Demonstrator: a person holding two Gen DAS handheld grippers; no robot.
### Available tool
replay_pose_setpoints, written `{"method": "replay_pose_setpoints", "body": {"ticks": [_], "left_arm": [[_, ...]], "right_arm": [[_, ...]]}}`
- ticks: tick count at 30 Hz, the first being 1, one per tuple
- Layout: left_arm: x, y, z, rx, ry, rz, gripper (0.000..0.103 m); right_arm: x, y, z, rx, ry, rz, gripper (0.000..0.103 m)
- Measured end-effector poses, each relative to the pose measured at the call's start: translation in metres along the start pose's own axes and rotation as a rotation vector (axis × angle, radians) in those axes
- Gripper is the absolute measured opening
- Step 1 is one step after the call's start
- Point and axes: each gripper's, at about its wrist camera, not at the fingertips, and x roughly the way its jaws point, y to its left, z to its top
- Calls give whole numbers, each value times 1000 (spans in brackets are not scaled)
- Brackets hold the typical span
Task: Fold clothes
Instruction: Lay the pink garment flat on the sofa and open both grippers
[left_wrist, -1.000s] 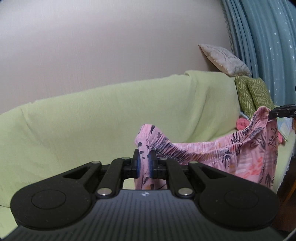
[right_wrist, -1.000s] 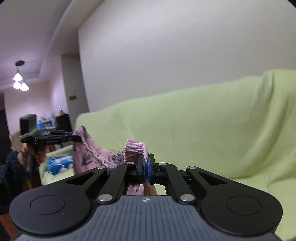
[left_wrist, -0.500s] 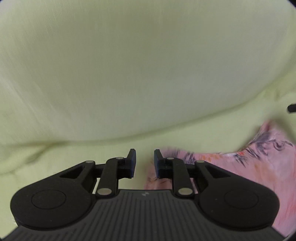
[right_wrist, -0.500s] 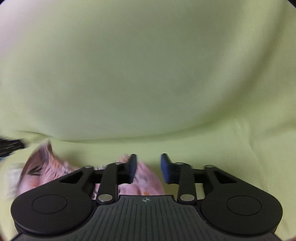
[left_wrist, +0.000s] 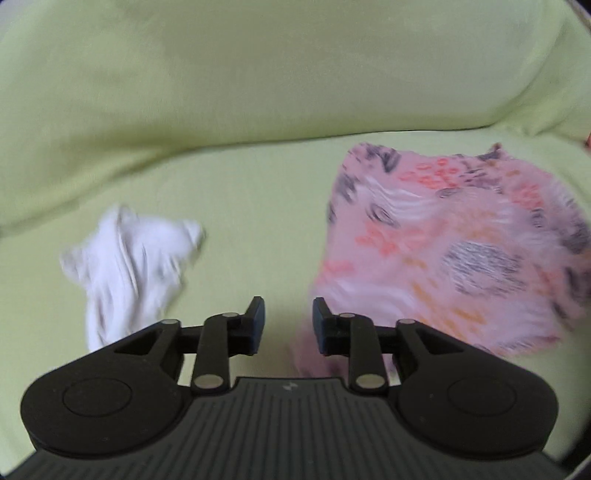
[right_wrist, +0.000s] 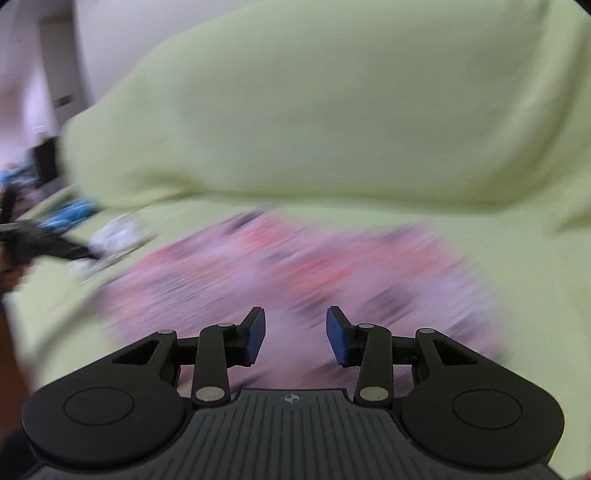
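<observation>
Since both views are motion-blurred, we're reading coarse detail only.

handling: pink floral garment (left_wrist: 447, 254) looks thin, light, floppy. We'd expect it to drape and bunch, no stiffness to push against, and prob. slide a bit on the cover.
grab pts: we'd take it at an edge or corner, one gripper per side, pinch a single layer if poss. Near edge by the left gripper (left_wrist: 288, 325) looks like the closest hold. Which edge is the waistband we can't tell, too blurred.
risk: judging by the softness, a mid-panel pinch would just drag a lump, and layers could shift when lifted.
look: pink base w/ coral, orange and dark grey leaf-ish print, roughly squarish patch, lying flat-ish, some ripples.
location: on seat of the sofa w/ light green cover (left_wrist: 258, 92), right of centre in left view; fills the mid-ground in front of the right gripper (right_wrist: 295, 334) in right view (right_wrist: 295, 273).
left tongs: spread apart, nothing between pads, tips over the seat just beside the garment's near left edge. Contact w/ cloth: can't tell.
right tongs: spread apart, empty, held over the pink cloth.
other: crumpled white cloth (left_wrist: 129, 258) on seat, left of the garment, well apart from it. Untouched.
step: we judge the garment is laid out, next fold not yet begun.
</observation>
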Motion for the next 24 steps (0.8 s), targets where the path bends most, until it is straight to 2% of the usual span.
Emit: {"method": "replay_pose_setpoints", "body": {"ticks": [1, 3, 6, 9, 12, 13, 14, 15, 16, 18, 21, 24], "left_arm": [[-1, 2, -6, -46, 9, -23, 34], [6, 9, -16, -141, 28, -38, 34], [22, 26, -31, -282, 37, -89, 40], [37, 42, -43, -401, 25, -149, 47], [43, 47, -44, -446, -21, -205, 51], [45, 46, -43, -449, -22, -225, 49], [46, 46, -41, -448, -18, -244, 29], [47, 43, -39, -433, 2, -255, 11], [48, 40, -36, -414, 22, -246, 1], [37, 33, -32, -332, 18, -215, 1], [-3, 28, -26, -199, -39, -168, 2], [-30, 28, -25, -117, -40, -107, 4]], "right_arm": [[3, 12, -9, 68, 42, 50, 41], [16, 22, -24, 248, 99, 123, 40], [37, 24, -41, 507, 122, 195, 42], [59, 17, -45, 588, 117, 194, 42], [82, 16, -42, 601, 117, 180, 42], [89, 17, -41, 598, 119, 164, 43], [95, 19, -43, 610, 119, 154, 41], [100, 20, -46, 632, 110, 160, 32], [103, 21, -48, 652, 113, 163, 7], [102, 23, -53, 676, 129, 172, 4], [77, 31, -56, 711, 104, 274, 4], [54, 34, -65, 747, 122, 330, 4]]}}
